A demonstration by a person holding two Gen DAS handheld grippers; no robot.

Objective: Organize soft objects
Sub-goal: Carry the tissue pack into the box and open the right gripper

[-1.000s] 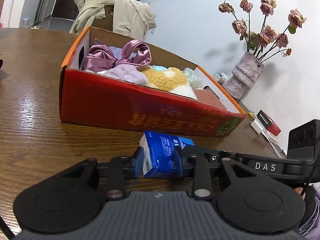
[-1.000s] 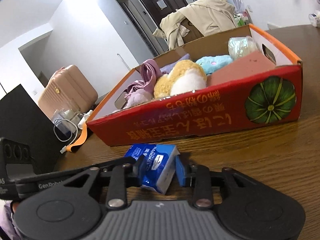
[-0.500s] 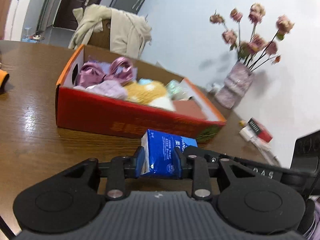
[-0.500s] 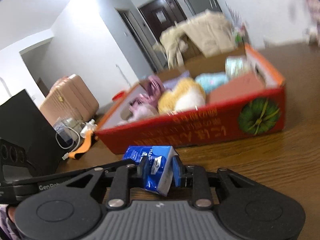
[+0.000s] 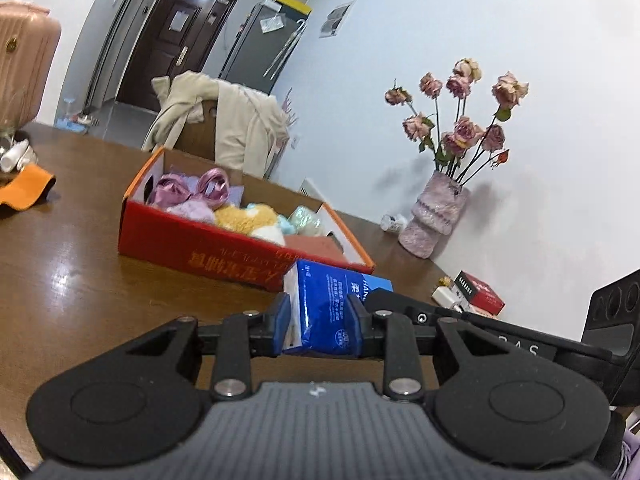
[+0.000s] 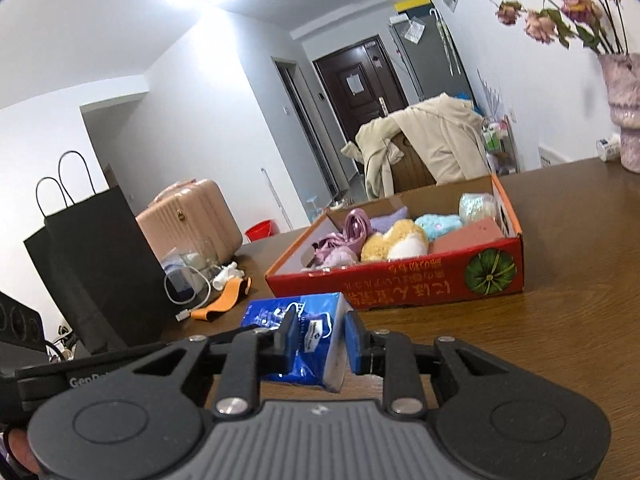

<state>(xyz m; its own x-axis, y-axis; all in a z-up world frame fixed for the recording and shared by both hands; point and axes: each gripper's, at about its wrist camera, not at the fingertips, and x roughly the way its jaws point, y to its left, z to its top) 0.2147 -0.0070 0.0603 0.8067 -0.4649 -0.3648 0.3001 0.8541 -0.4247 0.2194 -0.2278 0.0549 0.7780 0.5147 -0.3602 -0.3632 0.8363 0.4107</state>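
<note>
A blue tissue pack (image 5: 332,308) (image 6: 304,336) hangs above the brown table, held from both ends. My left gripper (image 5: 320,320) is shut on it, pads pressing its sides. My right gripper (image 6: 318,340) is shut on the other end, with the left pad dug into the wrapper. Beyond the pack sits an open red cardboard box (image 5: 200,248) (image 6: 400,292). It holds pink satin cloth (image 5: 188,192), a yellow and white plush (image 5: 244,216) (image 6: 394,240), a pale blue plush (image 6: 440,226) and other soft items.
A pink vase of dried roses (image 5: 436,216) and a small red packet (image 5: 480,292) stand at the table's right edge by the wall. An orange strap (image 6: 224,300), cables, a black paper bag (image 6: 92,264) and a pink suitcase (image 6: 192,216) are on the left. A coat-draped chair (image 5: 224,128) stands behind the box.
Both grippers have risen and drawn back from the red box, carrying the tissue pack up off the table. The box now looks smaller and farther away.
</note>
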